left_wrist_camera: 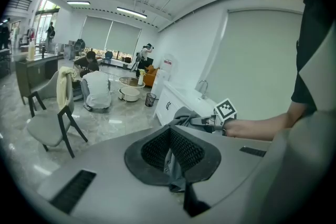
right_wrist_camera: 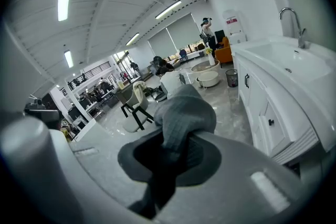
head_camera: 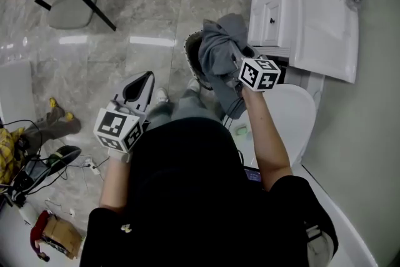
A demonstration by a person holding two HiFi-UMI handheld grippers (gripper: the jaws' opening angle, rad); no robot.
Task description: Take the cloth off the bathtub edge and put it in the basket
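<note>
The cloth (head_camera: pixel 219 50), a bunched grey piece, is being held in the air in front of the person, off any ledge, just beside the white sink cabinet (head_camera: pixel 294 3). It is being clamped by the fingers of the right gripper (head_camera: pixel 236 64), which are being pressed shut on a fold near its top. In the right gripper view the cloth (right_wrist_camera: pixel 185 113) is bulging out above the closed fingers while a darker tail is being left to trail down through them. Its long axis is therefore being kept roughly upright, with the bulk at and above the grip and the loose end hanging below, toward the person. The basket (head_camera: pixel 190 59) is partly covered by the cloth, with only its dark woven rim showing at the cloth's left edge. It is judged to be lying below the fingers and slightly to their left, so the coming move is expected to be a short lowering and release. Whether the hanging end is already inside the rim cannot be told. The left gripper (head_camera: pixel 145 81) is being kept well apart at the person's left side, its fingers drawn together at the tips. A narrow grey strip is showing between them in the left gripper view, and what it is cannot be made out. The right hand is much the nearer to the basket.
</note>
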